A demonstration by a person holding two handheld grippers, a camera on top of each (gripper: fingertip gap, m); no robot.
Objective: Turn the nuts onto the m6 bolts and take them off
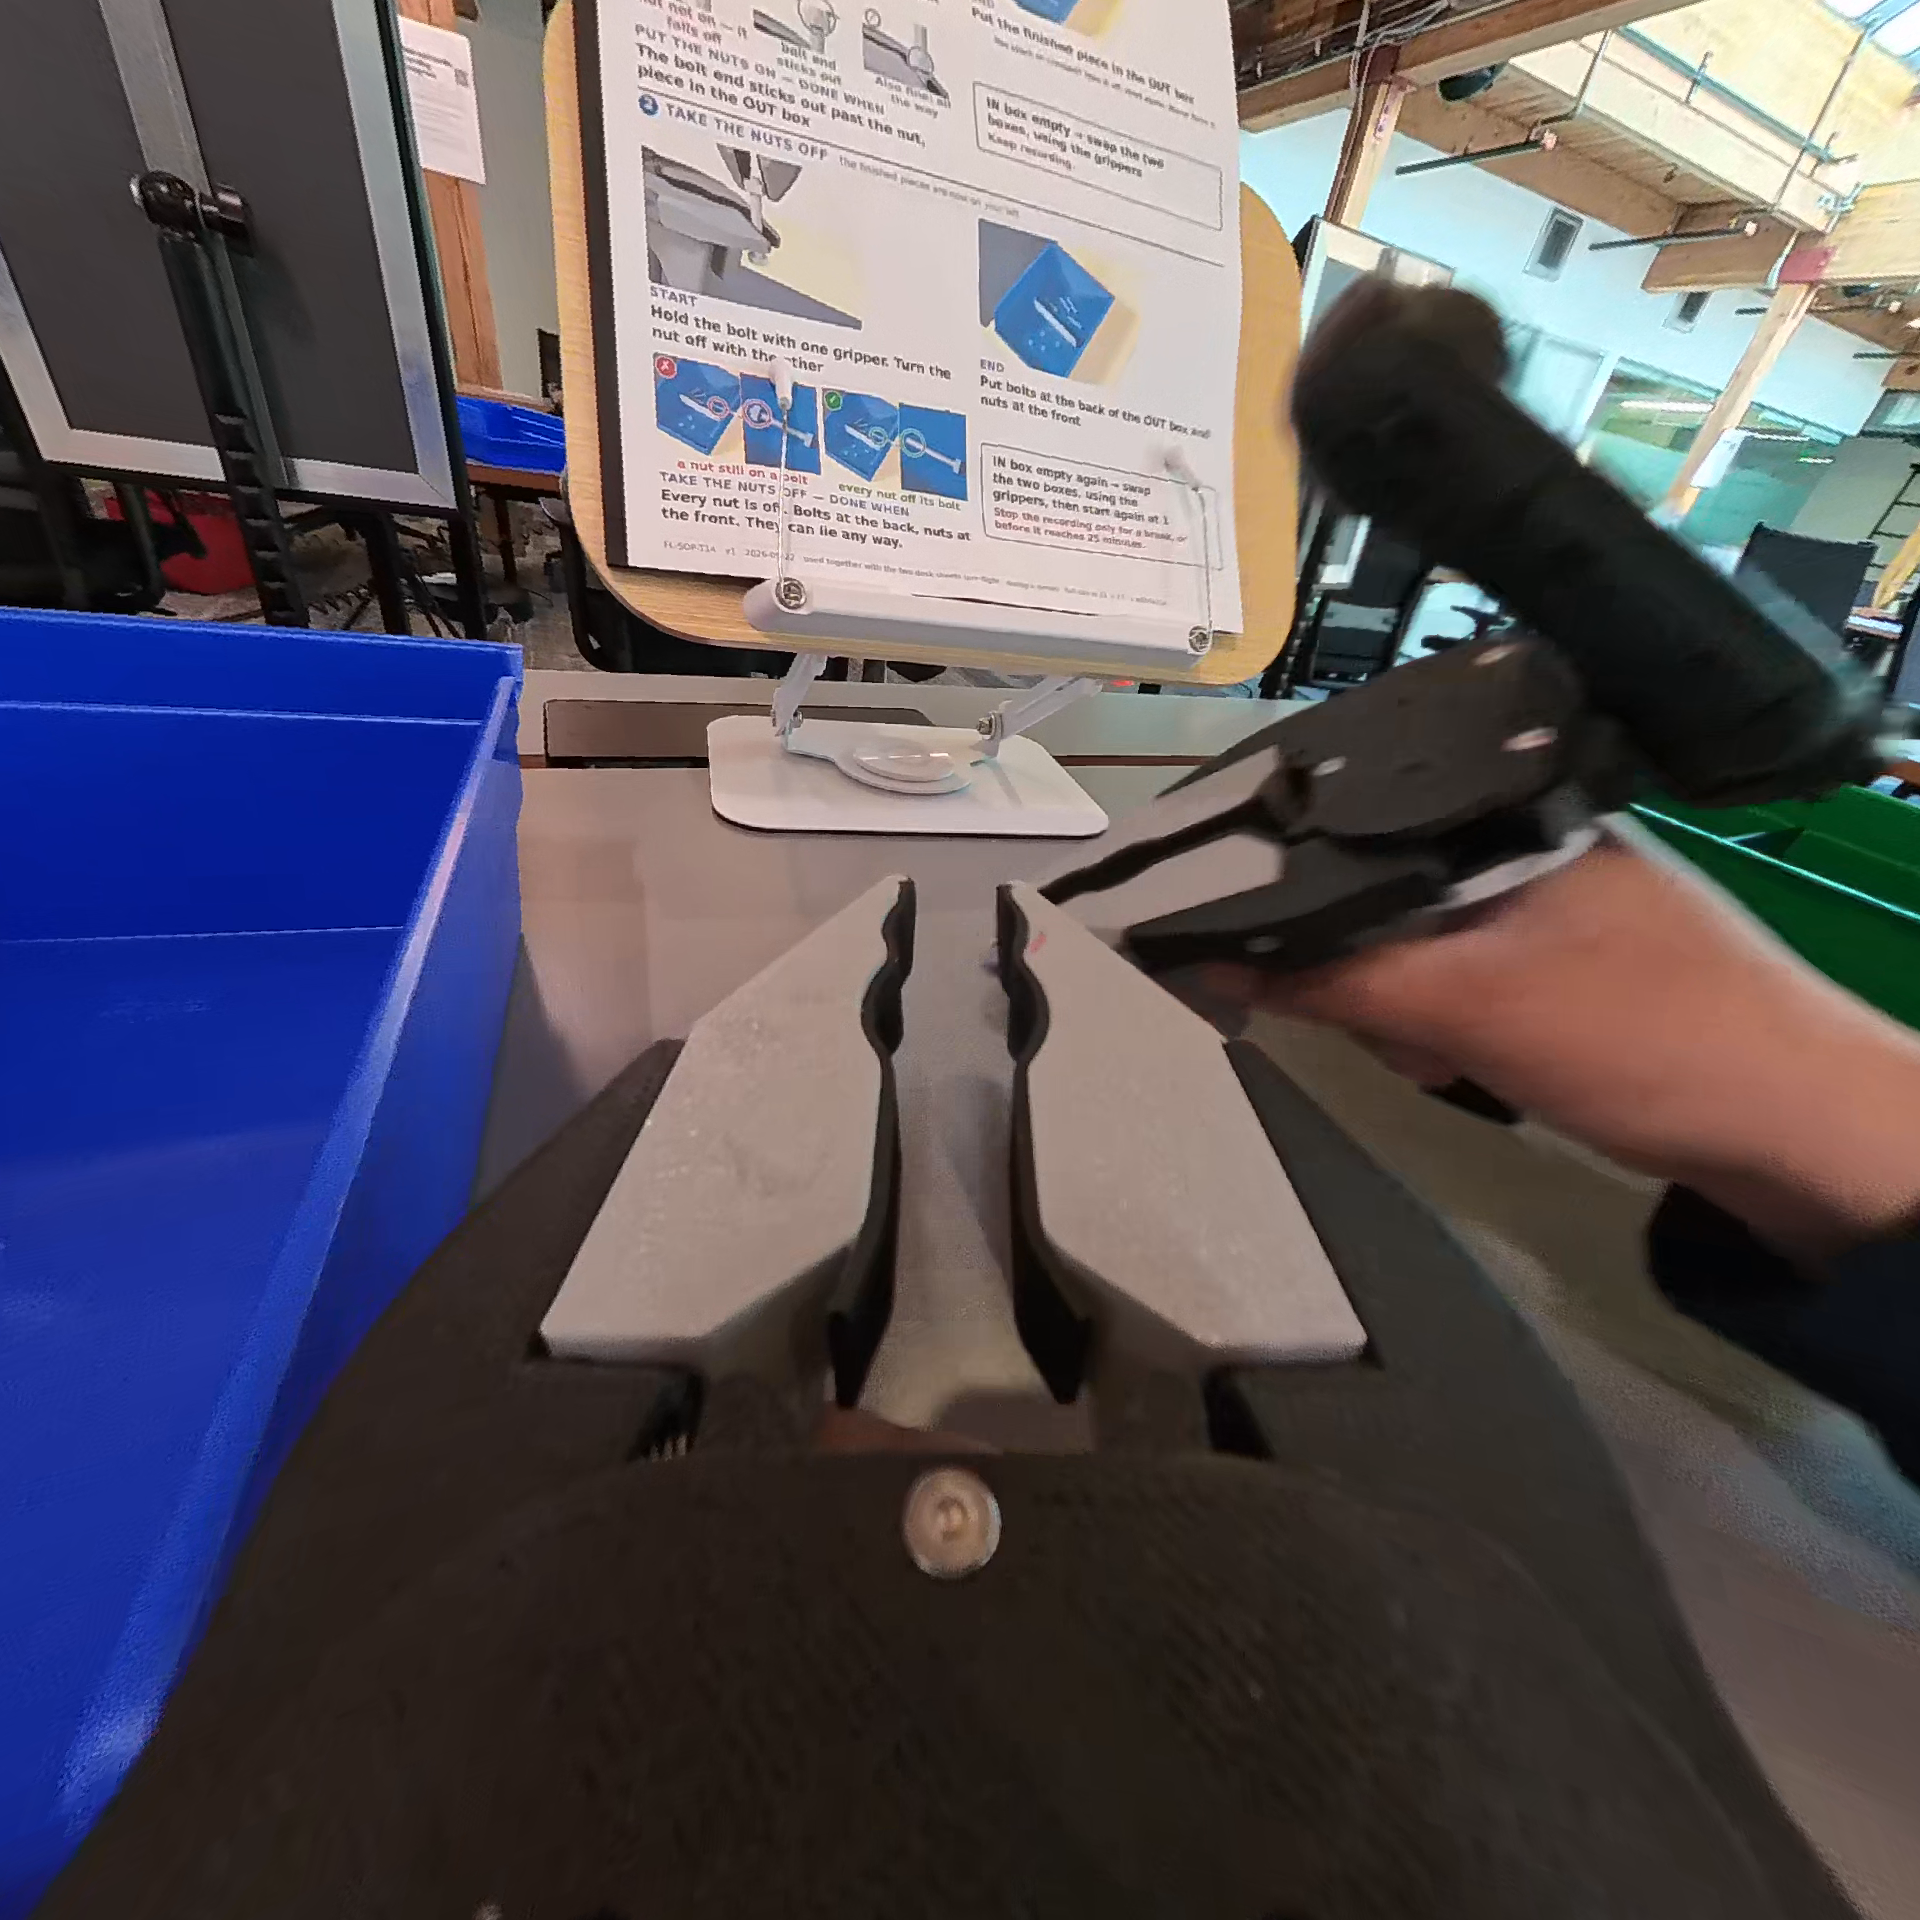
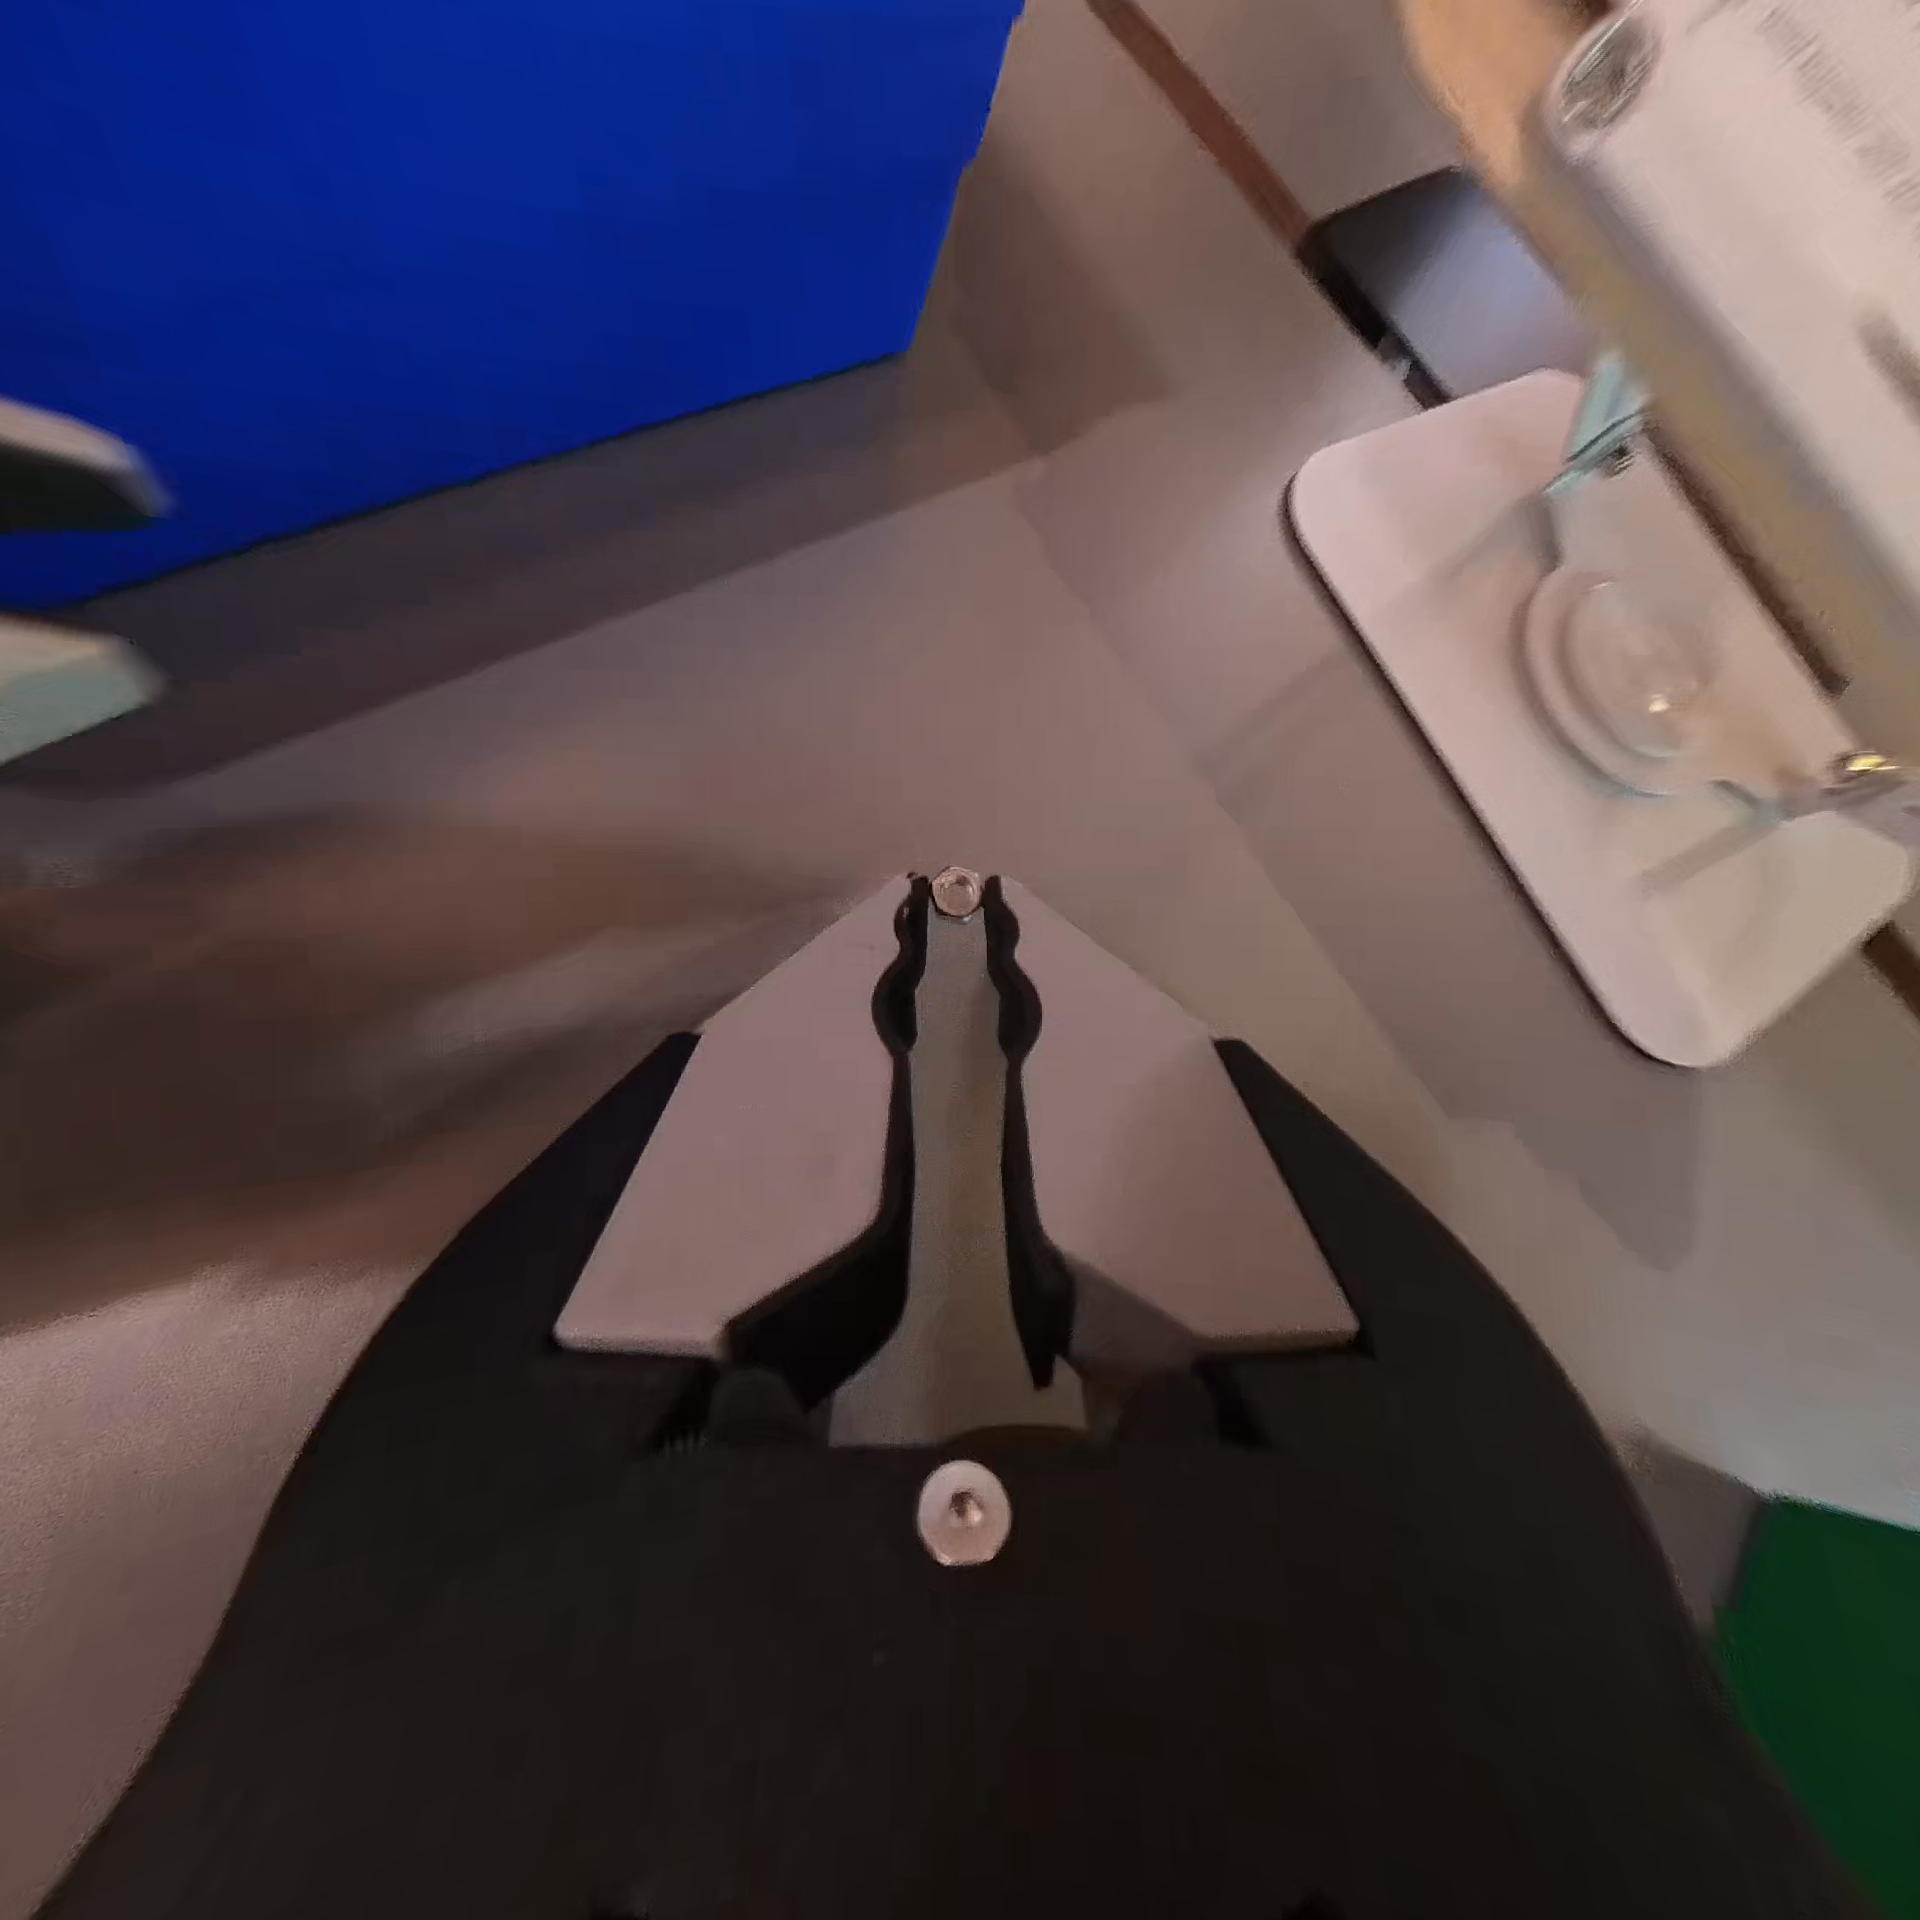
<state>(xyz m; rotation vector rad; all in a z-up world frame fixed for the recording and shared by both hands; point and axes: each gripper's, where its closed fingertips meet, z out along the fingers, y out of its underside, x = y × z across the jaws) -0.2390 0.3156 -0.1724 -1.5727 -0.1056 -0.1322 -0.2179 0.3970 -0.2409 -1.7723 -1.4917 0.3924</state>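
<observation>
A small silver nut point(image 2: 957, 894) sits pinched at the very tips of the right gripper point(image 2: 956, 896), just above the middle of the right wrist view, its hole facing the camera. The two grey fingers point(image 2: 790, 1122) are drawn in on it, so that only a narrow gap runs back between them toward the black body. Beneath the nut lies the grey table point(image 2: 623, 727), blurred by motion. No bolt can be made out in either view.

In the left wrist view the left gripper point(image 1: 954, 904) fills the lower middle of the frame, clasping nothing: its fingers point(image 1: 769, 1143) stand a little apart, with bare table point(image 1: 644, 894) showing through the slot. The right gripper point(image 1: 1101, 914) comes in from the right edge (smeared by movement), held by a hand point(image 1: 1558, 1039), its black tips close beside the left gripper's right finger; whether they touch cannot be told.

A blue bin point(image 1: 239, 935) takes up the left side of that frame, and its wall point(image 2: 468, 229) fills the upper left of the right wrist view. A green bin point(image 1: 1808, 894) shows at the right edge. At the top centre a printed sheet point(image 1: 914, 312) rests on a white stand point(image 1: 904, 800), whose base point(image 2: 1455, 665) appears at the right of the right wrist view.
</observation>
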